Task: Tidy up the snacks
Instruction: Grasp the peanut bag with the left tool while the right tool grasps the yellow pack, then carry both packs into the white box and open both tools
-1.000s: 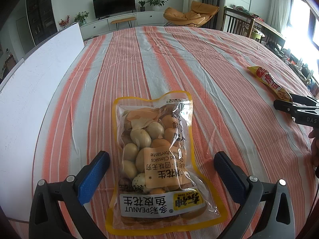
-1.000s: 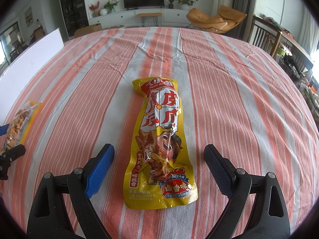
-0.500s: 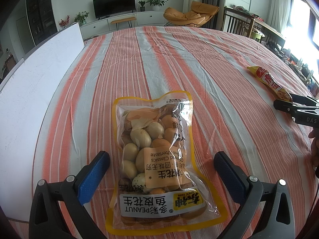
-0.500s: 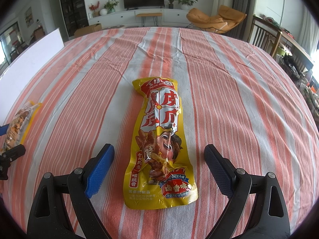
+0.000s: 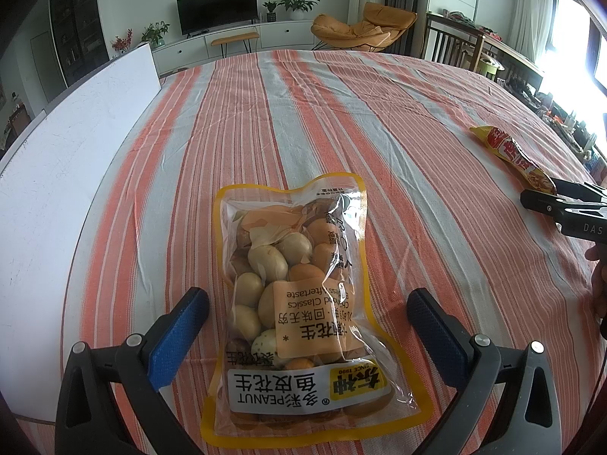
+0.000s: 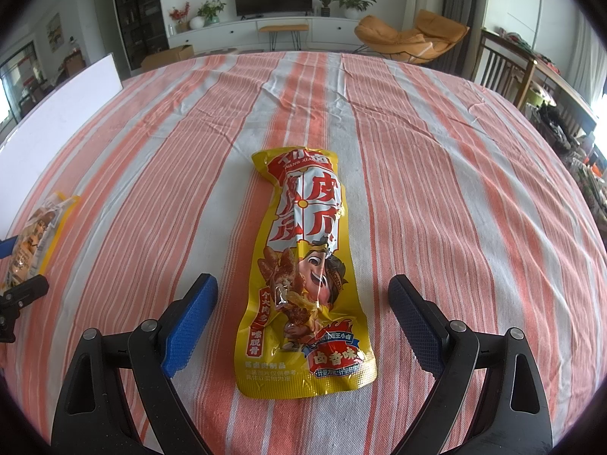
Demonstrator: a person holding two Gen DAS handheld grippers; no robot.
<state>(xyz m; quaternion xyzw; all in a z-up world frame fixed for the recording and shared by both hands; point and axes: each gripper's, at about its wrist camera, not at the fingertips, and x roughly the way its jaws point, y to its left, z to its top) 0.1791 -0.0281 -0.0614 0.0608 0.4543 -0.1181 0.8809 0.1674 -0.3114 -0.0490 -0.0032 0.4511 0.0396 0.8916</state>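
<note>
My left gripper (image 5: 307,318) is spread wide, its blue pads either side of the peanut bag (image 5: 303,295) without touching it. My right gripper (image 6: 303,307) is just as wide, straddling the lower half of the yellow meat-snack pouch (image 6: 303,280), again with clear cloth showing between pads and packet. Neither holds anything yet.

Both packets lie flat on the striped tablecloth (image 6: 436,189), well apart from each other, each lengthwise along its gripper's line of sight. From the left camera I can see the yellow pouch far off to the right with the right tool's black tip at its near end.

My worry is the closing squeeze. The peanut bag is a slack, glossy film around loose nuts; if I close low and flat, I judge the pads may just shove it along the cloth or crumple the seal edge and slip off. The yellow pouch is thin and shiny and could buckle upward rather than be caught. The cloth itself is wrinkled and loose, so a pad dragging on it could bunch fabric into the grip.

Around me: a white board (image 5: 68,174) lies along the left of the table, near the peanut bag. Nothing stands between either gripper and its packet. I see no bin or tray, so where the snacks should go is unclear.
</note>
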